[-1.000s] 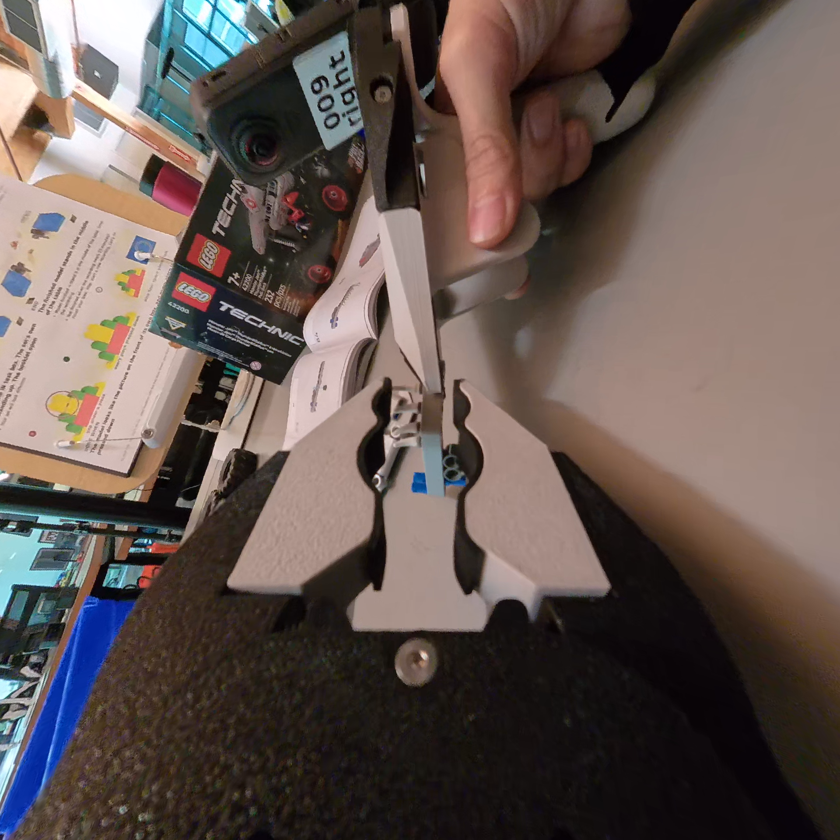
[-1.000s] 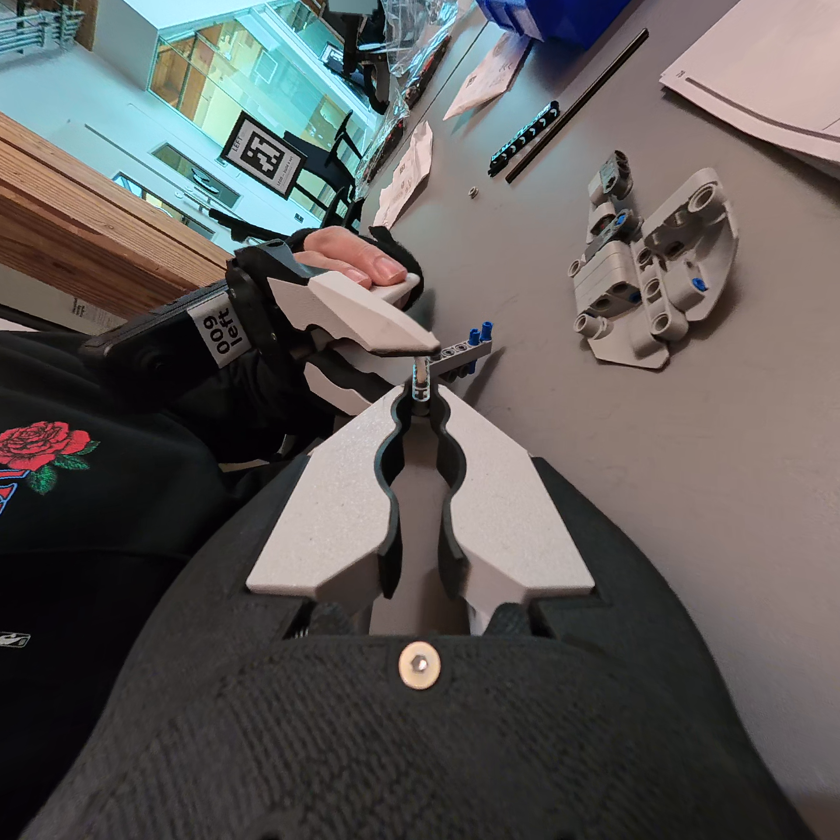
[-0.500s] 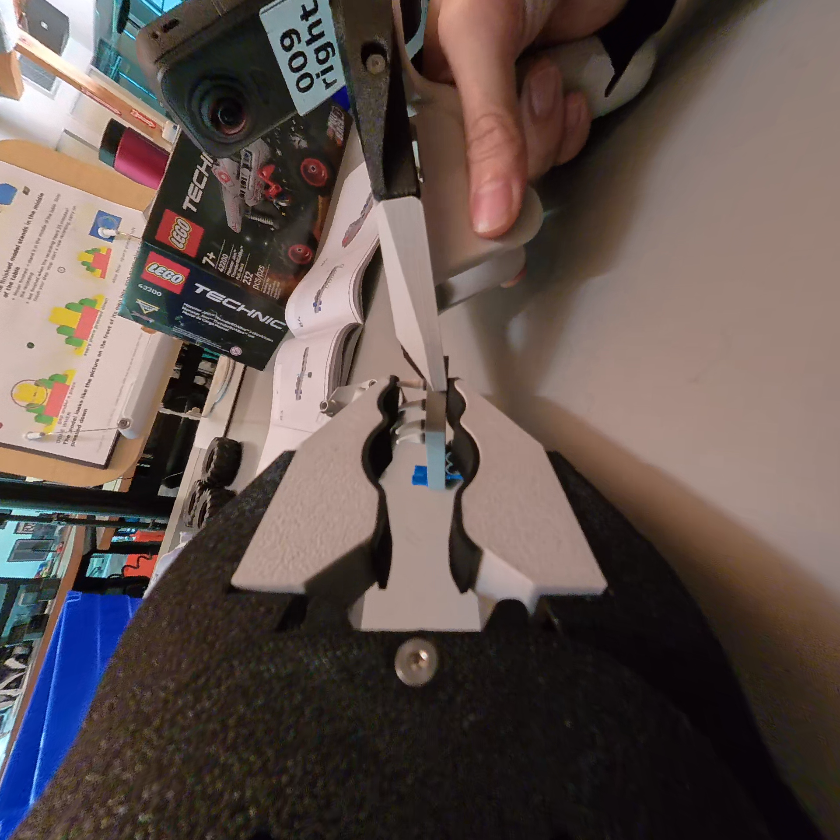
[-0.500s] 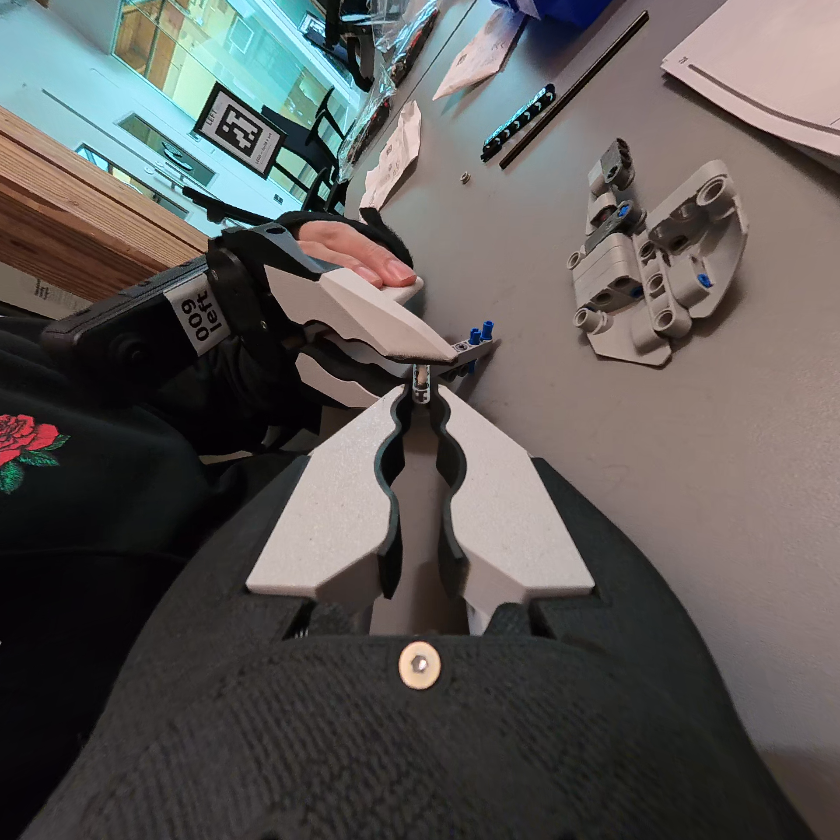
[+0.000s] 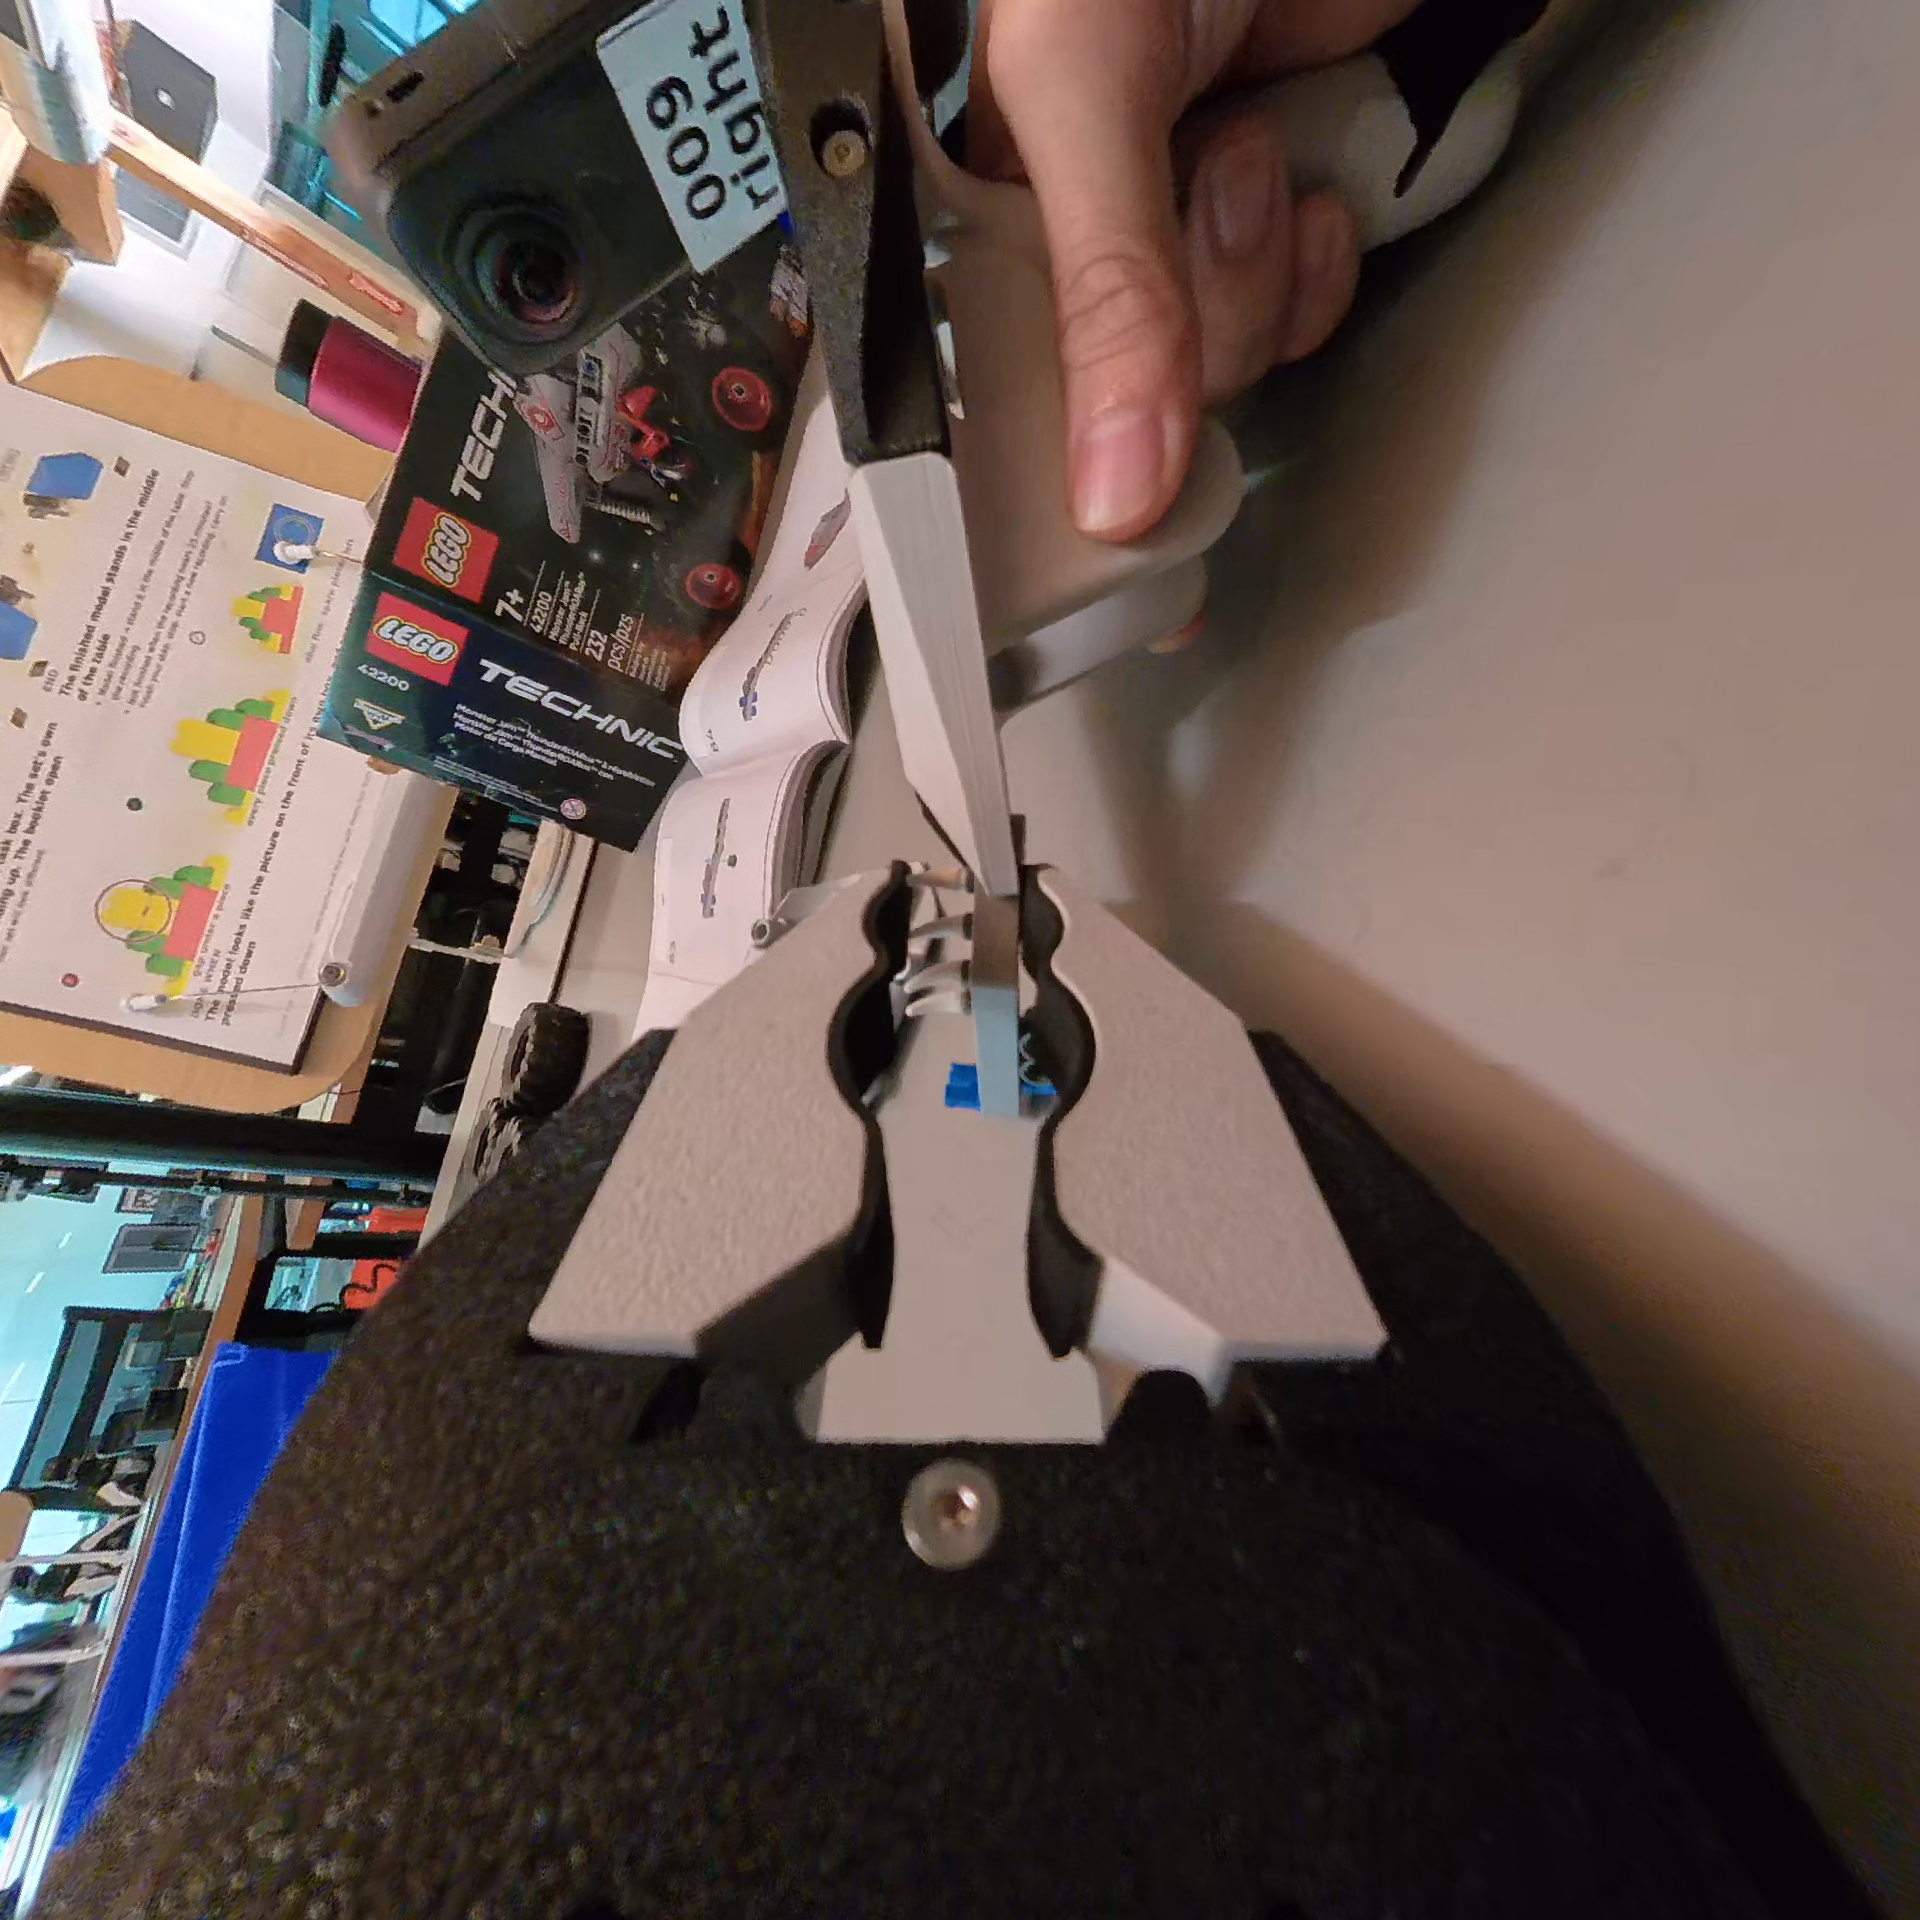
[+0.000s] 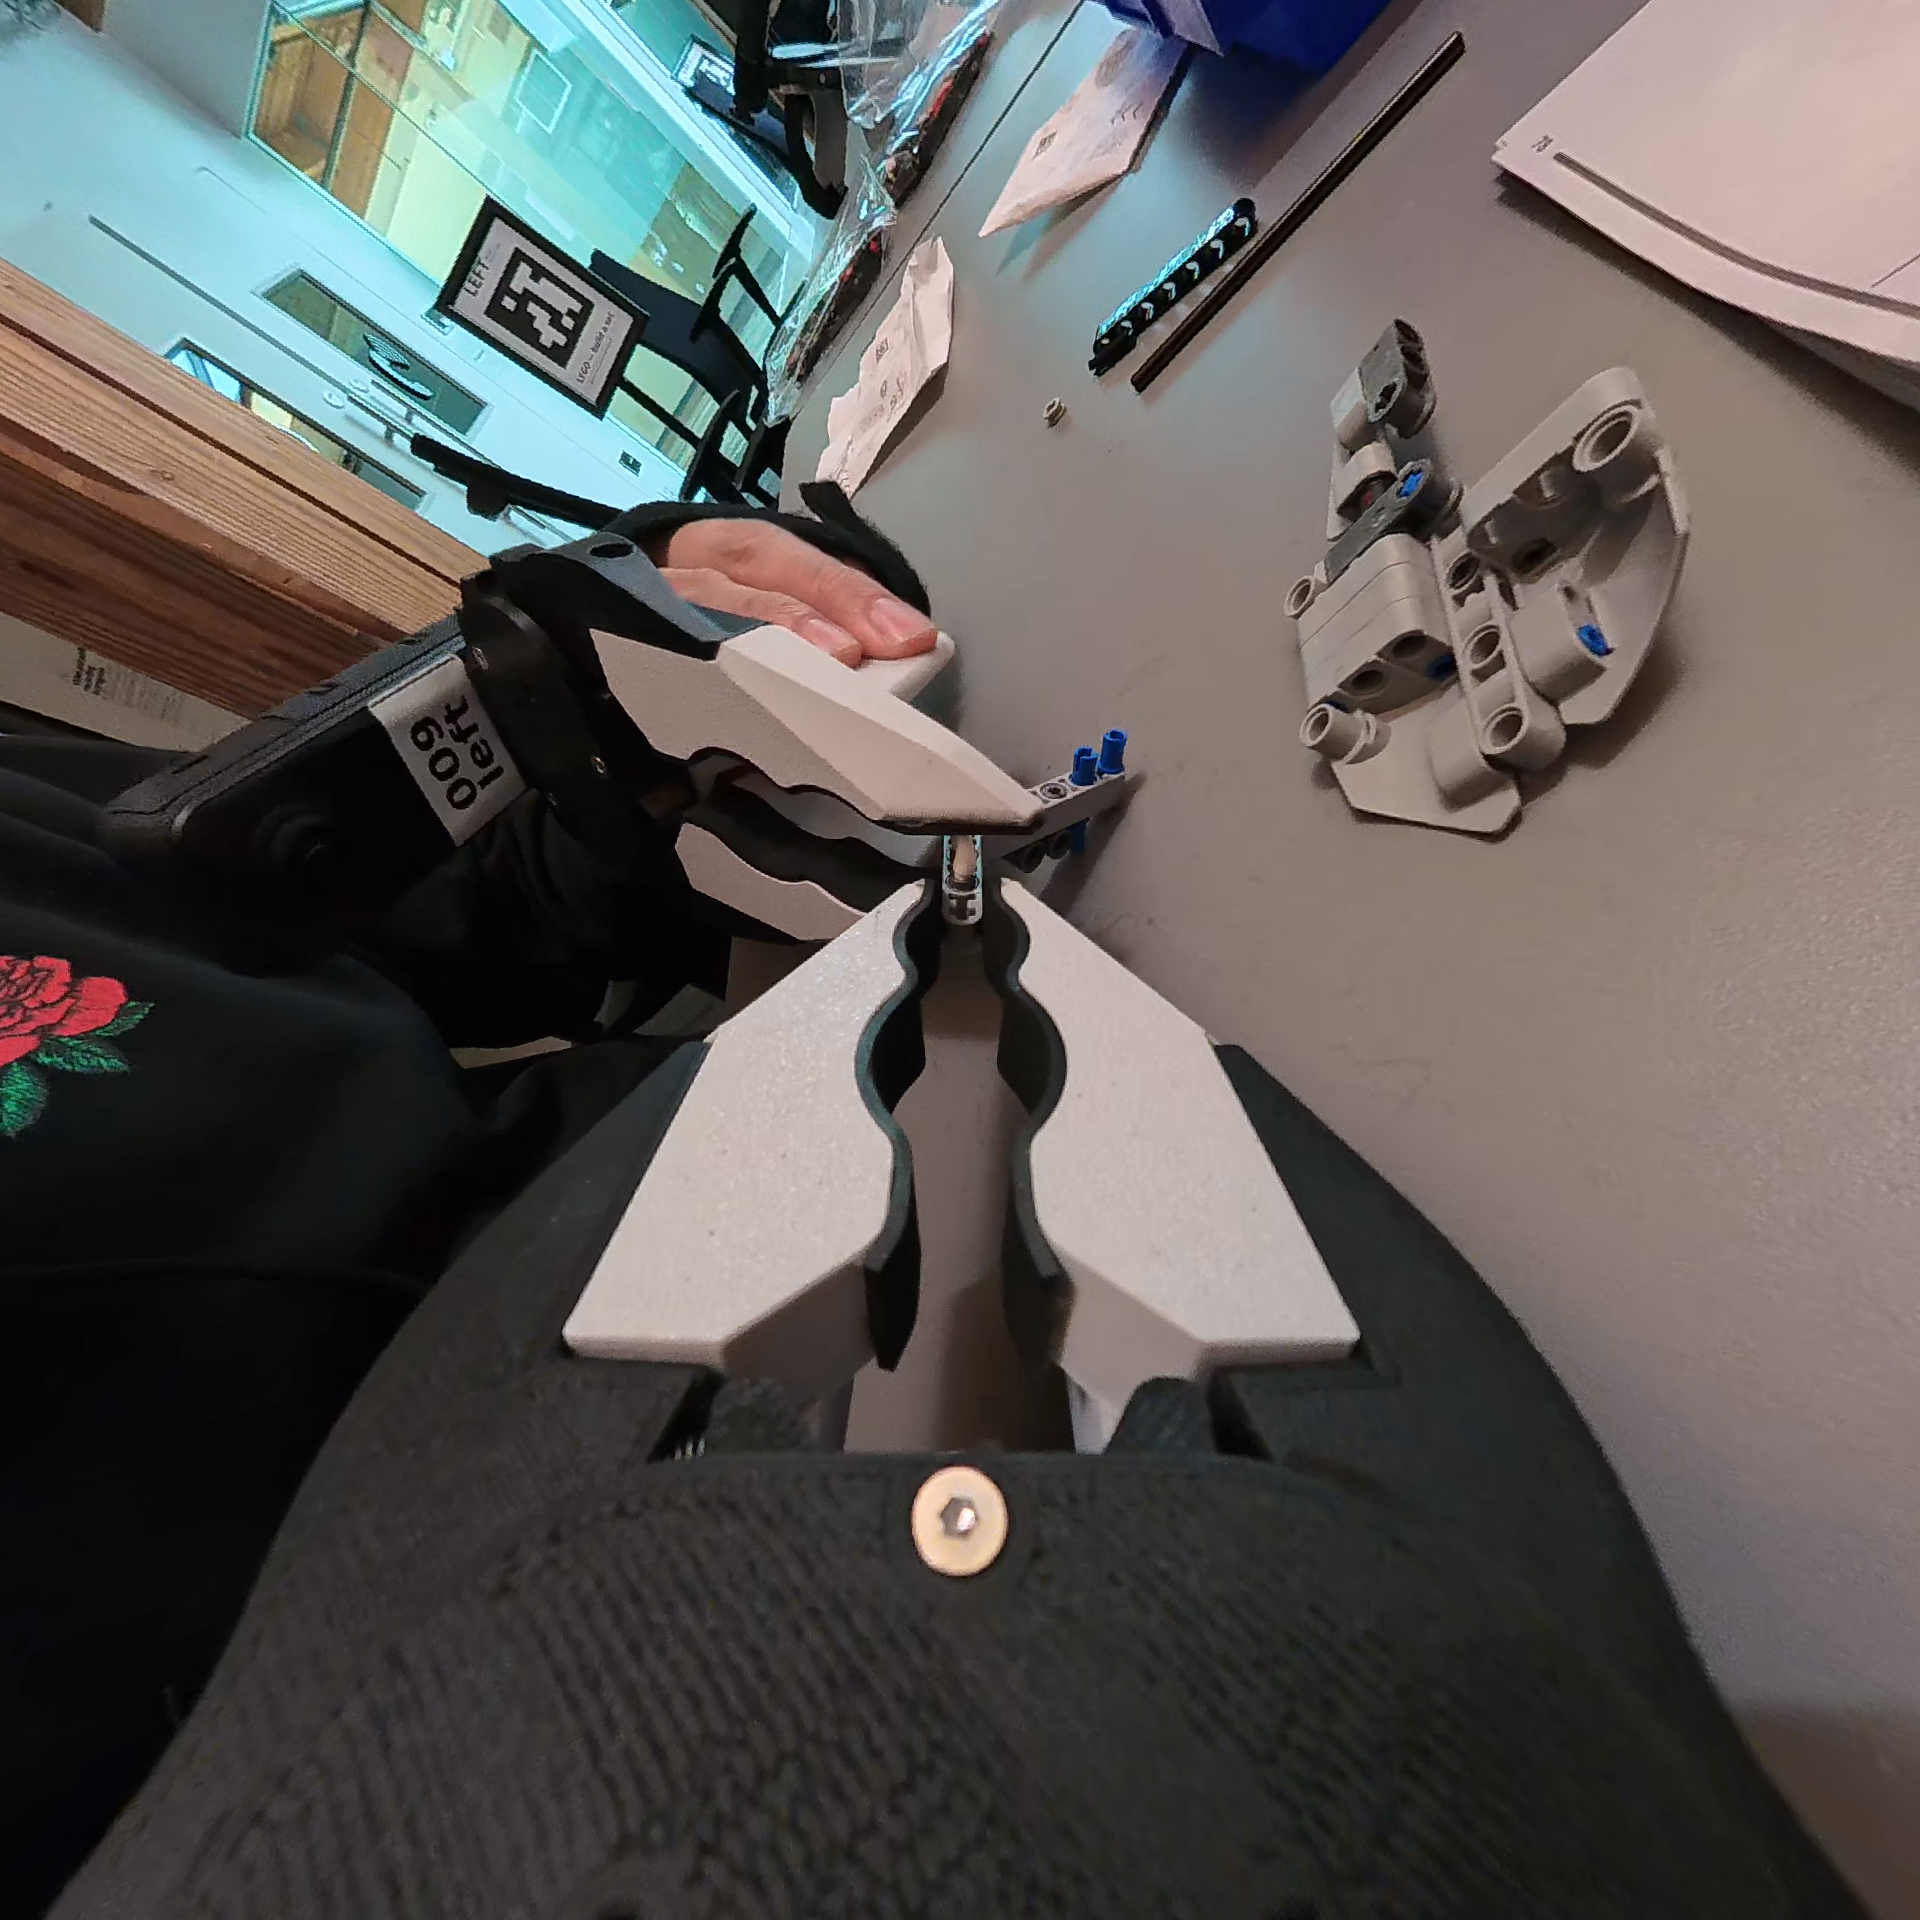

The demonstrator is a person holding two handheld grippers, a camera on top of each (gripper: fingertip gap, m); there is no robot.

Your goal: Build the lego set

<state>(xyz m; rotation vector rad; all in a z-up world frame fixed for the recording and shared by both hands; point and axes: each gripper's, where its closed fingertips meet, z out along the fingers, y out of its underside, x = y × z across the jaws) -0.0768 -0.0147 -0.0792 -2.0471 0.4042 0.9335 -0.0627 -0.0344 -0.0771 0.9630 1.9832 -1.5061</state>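
Observation:
My left gripper (image 5: 966, 904) is shut on a short grey beam (image 5: 992, 1023) with blue pins, held edge-on between its fingers. In the right wrist view the beam (image 6: 1086, 798) sticks out of the left gripper (image 6: 1023, 823) just above the grey table (image 6: 1455, 1143). My right gripper (image 6: 961, 906) is shut on a small pale grey pin (image 6: 961, 878), and the pin's far end touches the beam. In the left wrist view the right gripper (image 5: 1000, 878) comes down from the top, with a hand around it. A partly built grey assembly (image 6: 1475, 644) lies on the table to the right.
A black beam (image 6: 1174, 286), a long black rod (image 6: 1299, 208), a small ring (image 6: 1055, 410) and paper slips (image 6: 904, 353) lie farther back. Open pages (image 6: 1714, 156) lie at top right. The set's box (image 5: 582, 582), an open booklet (image 5: 769, 748) and black tyres (image 5: 540, 1049) stand left. Left and right tips are no more than a few centimetres apart.
Both grippers have stayed shut and pressed together at the beam. The pair has shifted only slightly, and the pin sits a little closer into the beam.

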